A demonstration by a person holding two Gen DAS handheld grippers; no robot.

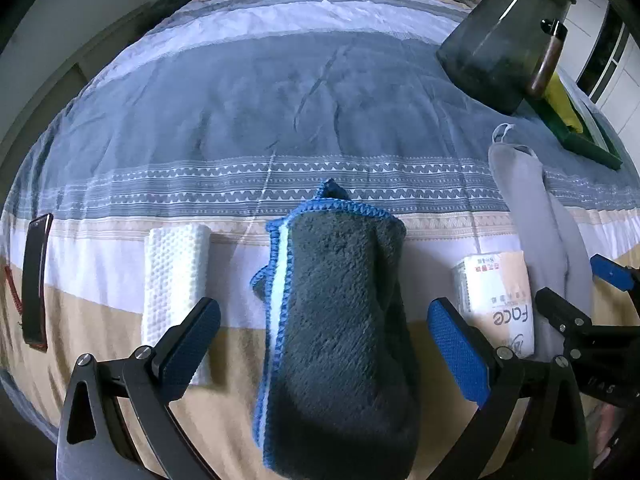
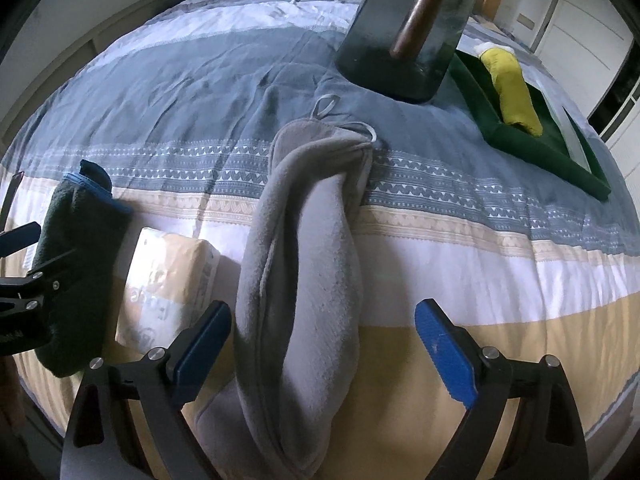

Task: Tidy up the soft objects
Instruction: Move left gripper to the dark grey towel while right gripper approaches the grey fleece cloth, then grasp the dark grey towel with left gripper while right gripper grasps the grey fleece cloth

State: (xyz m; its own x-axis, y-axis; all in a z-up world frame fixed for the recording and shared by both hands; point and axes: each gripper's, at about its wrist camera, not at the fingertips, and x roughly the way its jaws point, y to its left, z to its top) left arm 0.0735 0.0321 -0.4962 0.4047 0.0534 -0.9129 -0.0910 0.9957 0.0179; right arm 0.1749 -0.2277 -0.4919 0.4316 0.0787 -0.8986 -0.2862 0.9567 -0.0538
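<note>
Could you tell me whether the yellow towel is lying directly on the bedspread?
No, the yellow towel lies inside the green tray.

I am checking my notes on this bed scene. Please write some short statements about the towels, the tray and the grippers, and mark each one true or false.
1. The left gripper is open, with the dark towel between its fingers. True.
2. The right gripper is shut on the grey towel. False: its jaws are open around it.
3. A yellow cloth lies in the green tray. True.
4. The tissue pack lies between the two towels. True.
5. The phone lies in the tray. False: it lies on the bed cover, far left.
</note>
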